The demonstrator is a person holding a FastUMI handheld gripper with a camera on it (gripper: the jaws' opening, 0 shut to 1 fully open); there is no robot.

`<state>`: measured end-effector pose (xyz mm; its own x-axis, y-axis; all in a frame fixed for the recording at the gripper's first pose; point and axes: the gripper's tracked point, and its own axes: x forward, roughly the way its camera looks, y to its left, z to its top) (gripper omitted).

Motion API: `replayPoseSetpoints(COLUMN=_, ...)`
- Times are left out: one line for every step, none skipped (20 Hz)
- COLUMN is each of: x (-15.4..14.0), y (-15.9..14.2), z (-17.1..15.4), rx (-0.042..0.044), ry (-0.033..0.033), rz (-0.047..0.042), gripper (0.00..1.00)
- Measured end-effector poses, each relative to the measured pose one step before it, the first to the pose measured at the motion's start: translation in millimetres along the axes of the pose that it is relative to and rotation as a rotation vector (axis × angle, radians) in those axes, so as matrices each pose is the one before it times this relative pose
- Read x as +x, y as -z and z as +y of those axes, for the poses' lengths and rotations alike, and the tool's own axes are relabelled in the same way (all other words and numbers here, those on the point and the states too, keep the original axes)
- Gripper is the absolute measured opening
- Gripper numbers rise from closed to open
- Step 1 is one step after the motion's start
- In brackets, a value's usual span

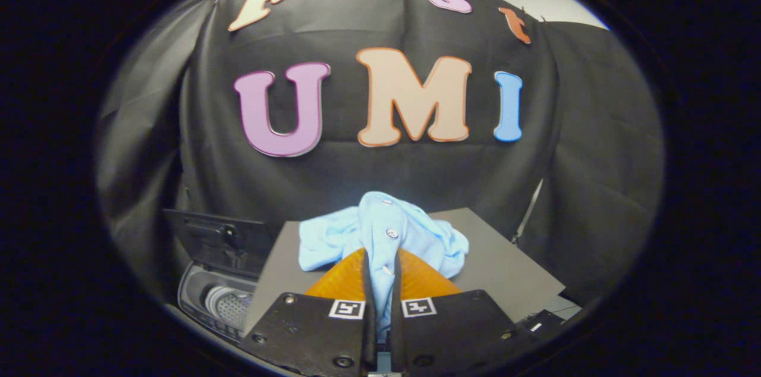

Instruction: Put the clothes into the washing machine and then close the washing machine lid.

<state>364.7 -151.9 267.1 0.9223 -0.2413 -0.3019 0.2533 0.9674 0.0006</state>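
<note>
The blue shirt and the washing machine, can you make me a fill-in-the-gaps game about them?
1. The tongs are shut on a light ____ shirt.
2. The shirt has small round ____ down its front.
3. The washing machine has its lid standing ____.
4. The shirt's loose part rests on a grey ____.

Missing words: blue, buttons, open, table

- The light blue buttoned garment (380, 234) is pinched by a fold between the two fingers (348, 273), the rest bunched just beyond them above the grey counter (511, 270).
- The small dark washing machine (217, 299) sits beside the counter, lid (217, 240) raised upright, drum (229, 305) exposed.
</note>
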Motion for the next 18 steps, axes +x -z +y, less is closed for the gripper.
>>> replayPoseSetpoints(x=-4.69, y=-5.61, z=11.37, rx=-0.0118, ry=-0.0196, rz=-0.00191, gripper=0.09)
replayPoseSetpoints(x=-4.33, y=-7.31, z=12.3, rx=-0.01766, ry=-0.01725, rz=-0.0126, gripper=0.09)
replayPoseSetpoints(x=-3.98, y=-5.85, z=14.11, rx=-0.01133, ry=-0.01743, rz=-0.0035, gripper=0.09)
replayPoseSetpoints(x=-2.33, y=-8.3, z=15.12, rx=0.01045, ry=-0.02507, rz=-0.01043, gripper=0.09)
replayPoseSetpoints(x=-0.81, y=-6.37, z=16.41, rx=0.0162, ry=-0.02339, rz=-0.00943, gripper=0.09)
replayPoseSetpoints(x=-0.29, y=-6.06, z=16.94, rx=0.01195, ry=-0.02725, rz=-0.00774, gripper=0.09)
replayPoseSetpoints(x=1.2, y=-3.79, z=15.66, rx=0.00251, ry=-0.02233, rz=-0.00569, gripper=0.09)
replayPoseSetpoints(x=1.81, y=-0.73, z=14.44, rx=-0.00457, ry=-0.01814, rz=0.00581, gripper=0.09)
replayPoseSetpoints(x=1.49, y=-1.31, z=13.54, rx=-0.00047, ry=-0.01688, rz=-0.00037, gripper=0.09)
replayPoseSetpoints(x=2.41, y=-0.4, z=14.85, rx=0.01725, ry=-0.02255, rz=0.00003, gripper=0.08)
replayPoseSetpoints(x=3.75, y=2.1, z=16.25, rx=0.034, ry=-0.02833, rz=0.0068, gripper=0.09)
replayPoseSetpoints(x=3.83, y=2.5, z=15.75, rx=0.03339, ry=-0.02668, rz=0.00792, gripper=0.09)
replayPoseSetpoints(x=4.53, y=2.76, z=15.12, rx=0.01681, ry=-0.02493, rz=0.00781, gripper=0.09)
replayPoseSetpoints(x=5.86, y=3.69, z=13.55, rx=0.00047, ry=-0.02008, rz=0.00928, gripper=0.09)
replayPoseSetpoints(x=5.35, y=5.41, z=11.28, rx=-0.01115, ry=-0.01524, rz=0.01009, gripper=0.08)
replayPoseSetpoints(x=6.17, y=4.65, z=9.85, rx=-0.01243, ry=-0.01115, rz=0.01043, gripper=0.09)
replayPoseSetpoints(x=7.11, y=5.9, z=10.66, rx=-0.00403, ry=-0.01419, rz=0.01262, gripper=0.09)
replayPoseSetpoints(x=7.38, y=5.12, z=9.96, rx=0.00058, ry=-0.01631, rz=0.01197, gripper=0.09)
